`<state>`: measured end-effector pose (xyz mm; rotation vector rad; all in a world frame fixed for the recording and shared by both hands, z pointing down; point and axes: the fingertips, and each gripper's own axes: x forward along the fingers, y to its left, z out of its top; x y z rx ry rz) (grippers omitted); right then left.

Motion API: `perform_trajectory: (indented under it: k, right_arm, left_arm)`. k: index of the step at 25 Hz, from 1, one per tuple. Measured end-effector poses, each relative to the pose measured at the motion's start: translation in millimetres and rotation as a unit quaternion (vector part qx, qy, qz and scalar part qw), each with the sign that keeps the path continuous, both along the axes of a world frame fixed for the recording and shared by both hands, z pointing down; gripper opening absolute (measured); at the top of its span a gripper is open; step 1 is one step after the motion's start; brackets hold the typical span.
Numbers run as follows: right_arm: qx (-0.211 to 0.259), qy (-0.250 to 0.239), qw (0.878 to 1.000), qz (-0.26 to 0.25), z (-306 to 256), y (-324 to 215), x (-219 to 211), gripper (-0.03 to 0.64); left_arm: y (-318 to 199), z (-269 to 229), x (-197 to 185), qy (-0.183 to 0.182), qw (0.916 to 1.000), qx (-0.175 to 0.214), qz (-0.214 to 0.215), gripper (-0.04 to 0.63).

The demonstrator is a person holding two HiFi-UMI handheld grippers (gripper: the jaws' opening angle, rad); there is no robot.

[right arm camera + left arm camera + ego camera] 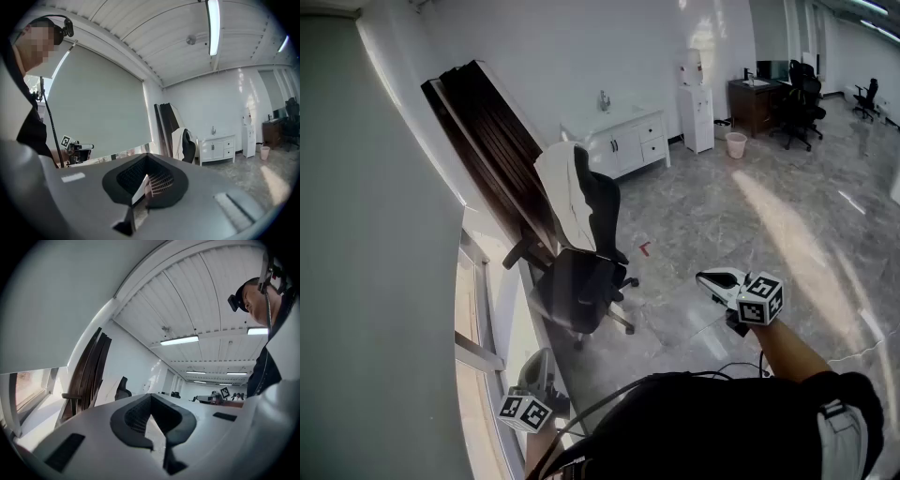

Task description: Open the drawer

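A white cabinet (623, 142) stands against the far wall, with its drawers (652, 137) shut at its right end. It shows small in the right gripper view (216, 149). My right gripper (705, 277) is held out level over the marble floor, far from the cabinet, jaws shut and empty (146, 156). My left gripper (544, 361) hangs low by the window at the bottom left, also shut with nothing in it (150, 396). Each gripper view catches the other gripper in the distance. The cabinet is not visible in the left gripper view.
A black office chair (581, 277) with a white garment over its back stands between me and the cabinet. Dark wooden panels (492, 141) lean on the left wall. A water dispenser (697, 108), a waste bin (736, 144) and a desk with chairs (773, 98) line the far right.
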<state>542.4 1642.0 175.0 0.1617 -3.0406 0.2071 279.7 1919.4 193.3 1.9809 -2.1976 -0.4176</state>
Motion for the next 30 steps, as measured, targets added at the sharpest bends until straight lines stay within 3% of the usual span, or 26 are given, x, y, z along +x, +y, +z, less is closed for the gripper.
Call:
perform_trajectory:
  k: [11, 16, 30]
  right_arm:
    - [-0.001, -0.004, 1.000, 0.005, 4, -4, 2, -0.008]
    - [-0.023, -0.017, 1.000, 0.003, 4, -5, 5, -0.006]
    - [-0.007, -0.012, 1.000, 0.008, 9, -8, 3, -0.006]
  left_arm:
    - [-6, -1, 4, -0.007, 0.9999, 0.004, 0.007, 0.000]
    - [-4, 3, 6, -0.007, 0.9999, 0.006, 0.008, 0.000]
    - [-8, 5, 11, -0.005, 0.9999, -0.001, 0.016, 0.000]
